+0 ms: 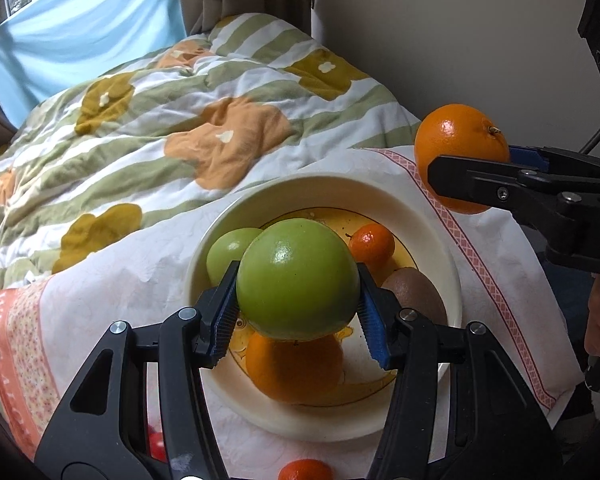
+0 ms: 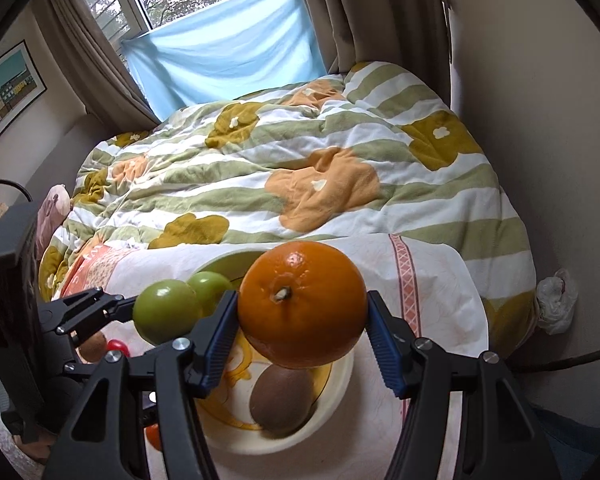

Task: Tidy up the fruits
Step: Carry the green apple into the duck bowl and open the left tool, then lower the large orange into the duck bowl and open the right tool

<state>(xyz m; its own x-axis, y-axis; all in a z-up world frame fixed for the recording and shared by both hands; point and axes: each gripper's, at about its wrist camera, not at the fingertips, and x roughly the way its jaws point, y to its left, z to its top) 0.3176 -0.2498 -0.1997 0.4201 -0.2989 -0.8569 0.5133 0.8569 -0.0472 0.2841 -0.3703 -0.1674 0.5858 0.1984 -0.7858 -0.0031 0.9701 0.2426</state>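
Note:
My left gripper (image 1: 299, 314) is shut on a large green apple (image 1: 298, 280), held just above a cream bowl (image 1: 260, 200). In the bowl lie a second green apple (image 1: 230, 248), a small mandarin (image 1: 372, 244), a kiwi (image 1: 414, 292) and an orange (image 1: 294, 368). My right gripper (image 2: 302, 336) is shut on a big orange (image 2: 302, 304), hanging over the bowl (image 2: 340, 392) above the kiwi (image 2: 282, 400). From the left wrist view, the right gripper (image 1: 472, 162) and its orange (image 1: 460, 136) are past the bowl's right rim. The left gripper (image 2: 134, 310) with its apple (image 2: 166, 310) shows at the left.
The bowl stands on a white cloth with a pink border (image 1: 480, 264), spread over a flowered quilt (image 1: 220, 128). Outside the bowl near me lie a mandarin (image 1: 304, 472) and a red fruit (image 1: 156, 444). A wall (image 1: 460, 40) runs close on the right.

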